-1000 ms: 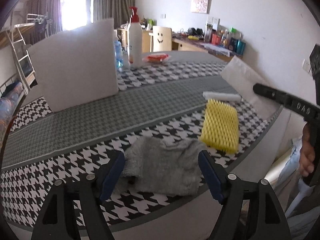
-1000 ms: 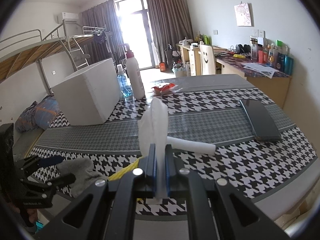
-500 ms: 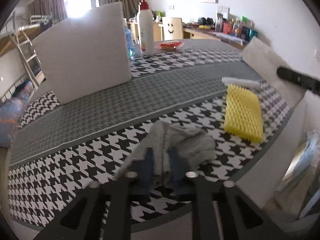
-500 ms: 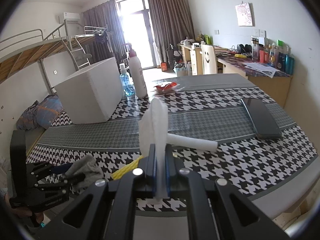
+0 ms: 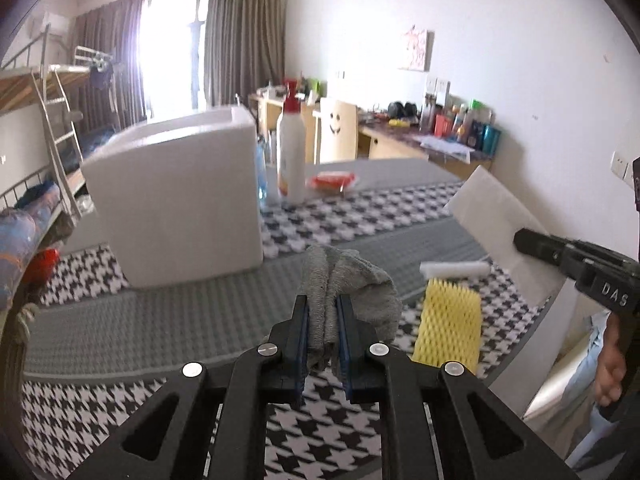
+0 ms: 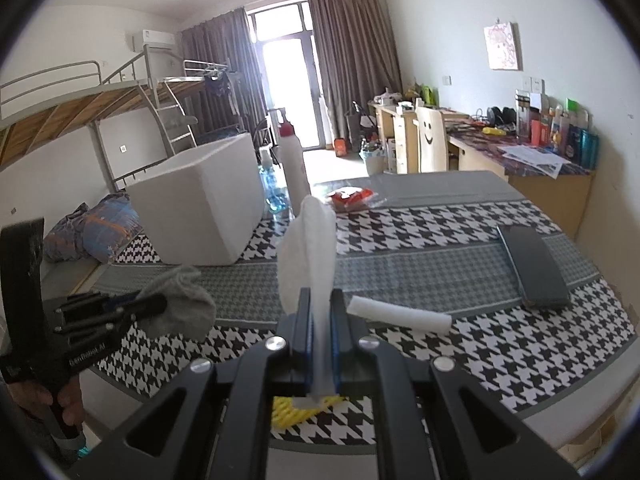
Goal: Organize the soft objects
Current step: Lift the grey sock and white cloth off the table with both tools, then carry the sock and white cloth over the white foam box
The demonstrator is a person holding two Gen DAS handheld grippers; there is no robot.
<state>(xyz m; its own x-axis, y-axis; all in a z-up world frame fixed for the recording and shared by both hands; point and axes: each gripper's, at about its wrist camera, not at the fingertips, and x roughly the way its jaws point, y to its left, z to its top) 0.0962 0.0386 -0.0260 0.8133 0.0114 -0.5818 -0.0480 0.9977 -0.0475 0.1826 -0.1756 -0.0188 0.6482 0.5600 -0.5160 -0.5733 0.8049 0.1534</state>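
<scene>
Foam box [image 5: 172, 200], white and open-topped, stands at the left on the desk [image 5: 120, 320], which wears a houndstooth cloth with grey bands. Just right of the box are a small blue bottle [image 5: 262, 178] and a tall white pump bottle [image 5: 291, 152] with a red top, and beyond them a red packet [image 5: 332, 180].

Nearer the camera, the left gripper [image 5: 323, 316] is pinching a bunched grey cloth [image 5: 352, 280] between its blue pads; the cloth hangs clear of the desk, its loose end drooping to the right of the fingers. In the right wrist view the same cloth [image 6: 180, 304] droops from that gripper [image 6: 148, 304] above the desk's near left edge, with the person's hand [image 6: 60, 404] on the handle below.

Right of the grey cloth, a yellow foam net sleeve [image 5: 450, 324] lies flat near the desk's front edge, and a white foam roll [image 5: 454, 269] lies just behind it.

The right gripper [image 6: 320, 320] is pressed together on a thin white foam sheet [image 6: 308, 252], which stands upright and folded above the fingers. In the left wrist view this sheet [image 5: 492, 216] shows as a broad white panel held over the desk's right side.

Farther right on the desk, well apart from the soft things, lies a dark flat case [image 6: 534, 268].
</scene>
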